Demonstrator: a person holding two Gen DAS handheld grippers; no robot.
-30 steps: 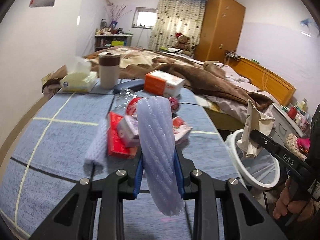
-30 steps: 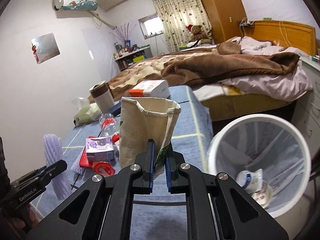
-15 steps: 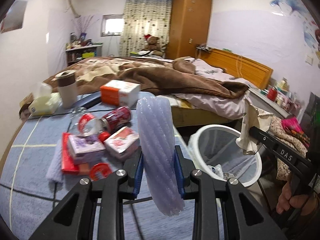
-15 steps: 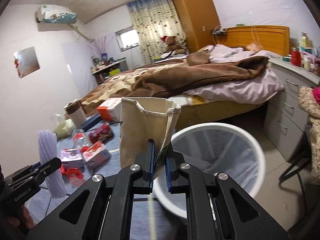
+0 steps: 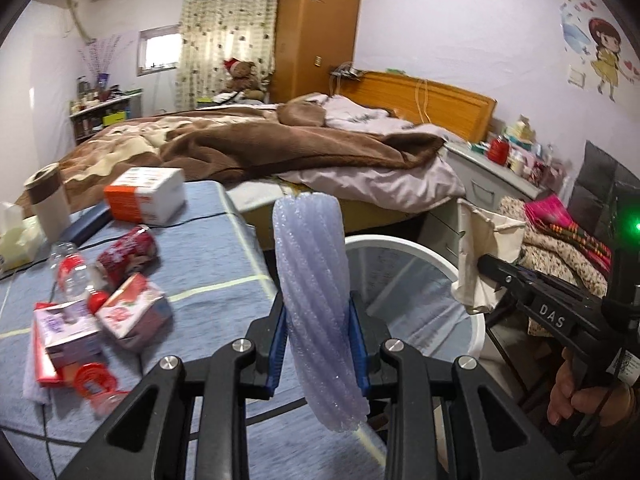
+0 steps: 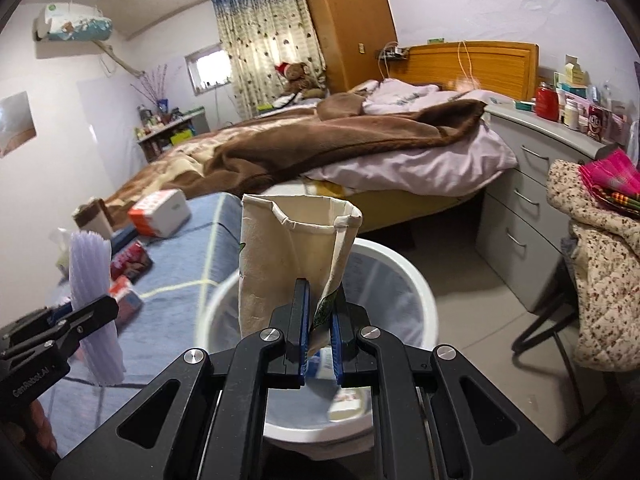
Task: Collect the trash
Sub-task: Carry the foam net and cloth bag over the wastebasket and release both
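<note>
My left gripper (image 5: pixel 316 340) is shut on a pale purple foam net sleeve (image 5: pixel 312 280) and holds it upright at the near left rim of the white trash bin (image 5: pixel 416 252). My right gripper (image 6: pixel 320 336) is shut on a flattened beige paper cup (image 6: pixel 288 264) and holds it over the bin (image 6: pixel 404 264). The bin holds a few pieces of trash (image 6: pixel 348 404). From the right wrist view the sleeve (image 6: pixel 94 304) sits left of the bin. From the left wrist view the cup (image 5: pixel 480 256) hangs over the bin's right rim.
A blue-covered table (image 5: pixel 216 248) holds cartons (image 5: pixel 132 316), a clear bottle (image 5: pixel 70 276), a red can (image 5: pixel 128 256), an orange-white box (image 5: pixel 146 194), a coffee cup (image 5: pixel 46 204) and tissues. A bed (image 6: pixel 340 148), grey drawers (image 6: pixel 532 208) and a cloth-draped chair (image 6: pixel 600 264) surround the bin.
Both grippers have swung right from the table toward the bin, each still holding its item. The cup is now above the bin opening and the sleeve at its rim.
</note>
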